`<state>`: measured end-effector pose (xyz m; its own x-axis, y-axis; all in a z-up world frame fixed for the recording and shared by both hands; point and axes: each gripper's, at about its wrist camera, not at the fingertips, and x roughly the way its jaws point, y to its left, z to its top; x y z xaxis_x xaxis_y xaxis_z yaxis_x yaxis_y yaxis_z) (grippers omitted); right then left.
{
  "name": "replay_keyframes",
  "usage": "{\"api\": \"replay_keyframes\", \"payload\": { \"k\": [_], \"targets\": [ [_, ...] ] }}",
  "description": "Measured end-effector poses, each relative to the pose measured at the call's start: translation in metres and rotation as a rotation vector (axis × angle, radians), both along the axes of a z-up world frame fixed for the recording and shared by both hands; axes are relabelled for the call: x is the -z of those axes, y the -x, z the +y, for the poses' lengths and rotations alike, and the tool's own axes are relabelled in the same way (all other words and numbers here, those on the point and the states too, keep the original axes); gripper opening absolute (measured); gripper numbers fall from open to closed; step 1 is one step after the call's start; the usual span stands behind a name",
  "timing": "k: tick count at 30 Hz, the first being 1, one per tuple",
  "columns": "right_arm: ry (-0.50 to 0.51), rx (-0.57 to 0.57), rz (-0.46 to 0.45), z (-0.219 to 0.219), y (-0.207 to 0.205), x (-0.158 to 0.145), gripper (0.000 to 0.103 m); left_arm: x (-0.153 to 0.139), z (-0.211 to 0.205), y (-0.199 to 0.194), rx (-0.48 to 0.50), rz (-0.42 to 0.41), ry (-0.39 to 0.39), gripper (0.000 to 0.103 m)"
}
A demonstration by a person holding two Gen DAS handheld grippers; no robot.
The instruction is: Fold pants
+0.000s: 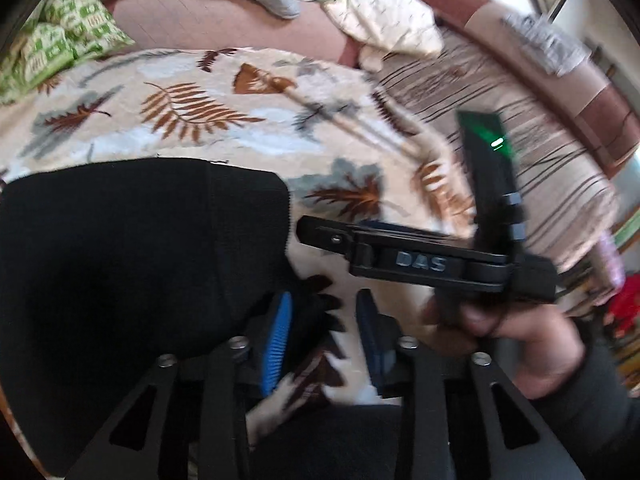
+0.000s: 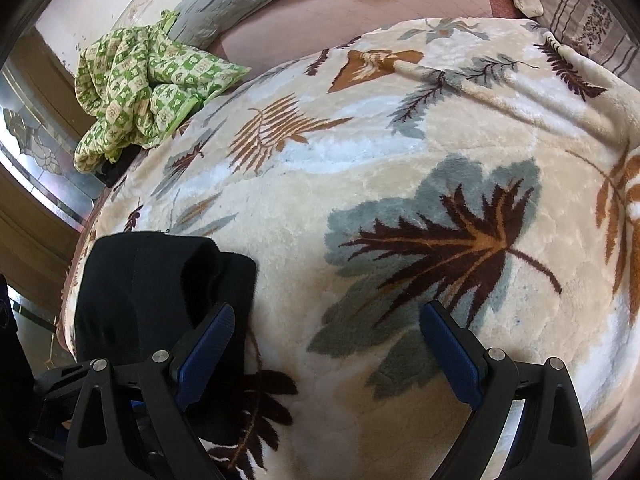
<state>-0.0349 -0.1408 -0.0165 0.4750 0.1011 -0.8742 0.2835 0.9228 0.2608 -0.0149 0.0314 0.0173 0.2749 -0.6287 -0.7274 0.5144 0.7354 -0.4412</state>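
We're looking at the black pants [image 1: 120,272] lying folded on the leaf-print blanket [image 2: 400,128] (fuzzy one). Left gripper [image 1: 324,340] is hanging partly spread beside their edge, pinching nothing; right gripper [image 2: 328,344] is hovering wide apart, empty.

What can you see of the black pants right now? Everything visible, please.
The black pants look like soft knit, folded into a compact, layered rectangle with a ribbed band along one edge. They lie flat on the leaf-print blanket, near its edge. In the right wrist view a blue pad overlaps their corner; contact is unclear. No pad is clamped on them.
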Motion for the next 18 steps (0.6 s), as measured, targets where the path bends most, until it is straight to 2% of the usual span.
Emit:
{"api": "replay_keyframes", "payload": {
  "k": [1,3,6,7,8,9,11,13,14,16,17,18],
  "targets": [
    [-0.008,0.009,-0.005,-0.002,0.000,-0.001,0.093,-0.003,0.007,0.002,0.001,-0.001,0.026,0.034],
    [-0.008,0.051,-0.030,-0.008,0.004,-0.007,0.092,-0.013,0.031,0.014,-0.031,-0.054,0.072,0.034],
    [0.031,0.066,-0.122,-0.011,0.012,-0.029,0.083,-0.028,0.086,0.034,-0.132,-0.134,0.148,0.034],
    [0.037,0.030,-0.169,-0.007,0.015,-0.040,0.082,-0.030,0.102,0.039,-0.171,-0.157,0.161,0.034],
    [0.042,-0.053,-0.240,0.005,0.019,-0.054,0.080,-0.032,0.122,0.044,-0.227,-0.184,0.168,0.034],
    [0.037,-0.122,-0.281,0.015,0.021,-0.063,0.075,-0.032,0.137,0.046,-0.270,-0.196,0.173,0.033],
    [-0.021,-0.362,-0.352,0.048,0.027,-0.076,0.057,-0.024,0.159,0.044,-0.334,-0.174,0.184,0.013],
    [-0.042,-0.538,-0.343,0.077,0.029,-0.075,0.016,-0.014,0.163,0.041,-0.352,-0.139,0.167,0.008],
    [-0.032,-0.592,-0.319,0.088,0.028,-0.071,0.010,-0.007,0.162,0.039,-0.352,-0.130,0.168,0.007],
    [0.001,-0.653,-0.239,0.102,0.022,-0.055,0.009,0.005,0.156,0.033,-0.360,-0.101,0.154,0.005],
    [0.006,-0.663,-0.169,0.105,0.017,-0.042,0.009,0.018,0.149,0.028,-0.365,-0.082,0.122,0.004],
    [0.020,-0.667,-0.099,0.105,0.013,-0.029,0.000,0.026,0.144,0.024,-0.369,-0.062,0.087,0.003]
  ]
}}
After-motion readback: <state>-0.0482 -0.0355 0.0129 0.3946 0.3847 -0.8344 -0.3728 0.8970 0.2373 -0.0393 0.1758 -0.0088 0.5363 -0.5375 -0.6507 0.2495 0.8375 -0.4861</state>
